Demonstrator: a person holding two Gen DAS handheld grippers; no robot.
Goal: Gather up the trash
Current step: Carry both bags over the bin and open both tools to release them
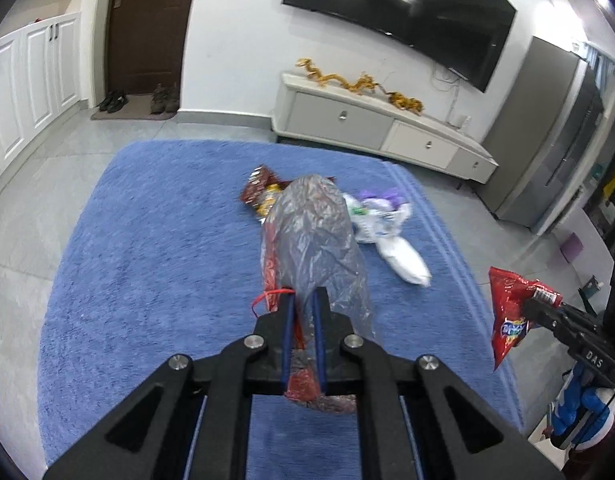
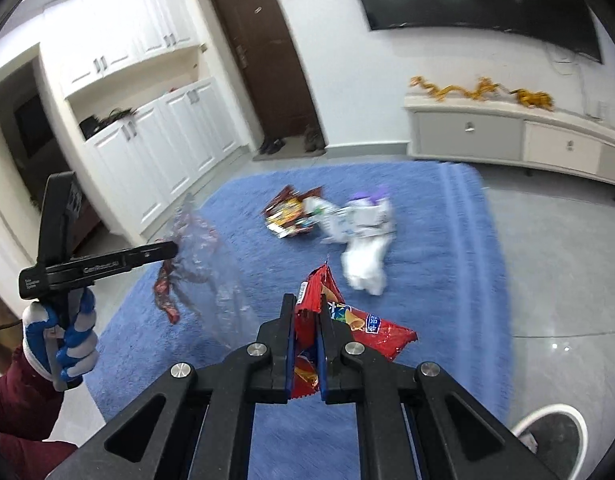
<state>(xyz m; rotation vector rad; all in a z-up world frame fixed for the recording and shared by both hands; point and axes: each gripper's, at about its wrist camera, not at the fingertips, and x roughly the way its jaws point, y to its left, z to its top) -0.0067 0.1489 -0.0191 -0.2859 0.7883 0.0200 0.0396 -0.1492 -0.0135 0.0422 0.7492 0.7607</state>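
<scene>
The left gripper [image 1: 303, 300] had its jaws clenched on the clear trash bag [image 1: 315, 240]. The right gripper [image 2: 306, 312] gripped a red chip packet [image 2: 363, 324] above the blue rug [image 2: 427, 240]. Best to aim the packet at the bag's mouth before letting go.

Fluffy blue rug [image 1: 147, 240], glossy red foil packet [image 2: 371, 326]

Two tools [image 1: 303, 300] [image 2: 307, 312], one clear bag [image 1: 315, 240], four wrappers [image 1: 261, 192] [image 1: 387, 236] [image 2: 351, 320] [image 2: 171, 284]

Both wrist views look down, fairly near, sharing the blue rug [image 1: 147, 240].
</scene>
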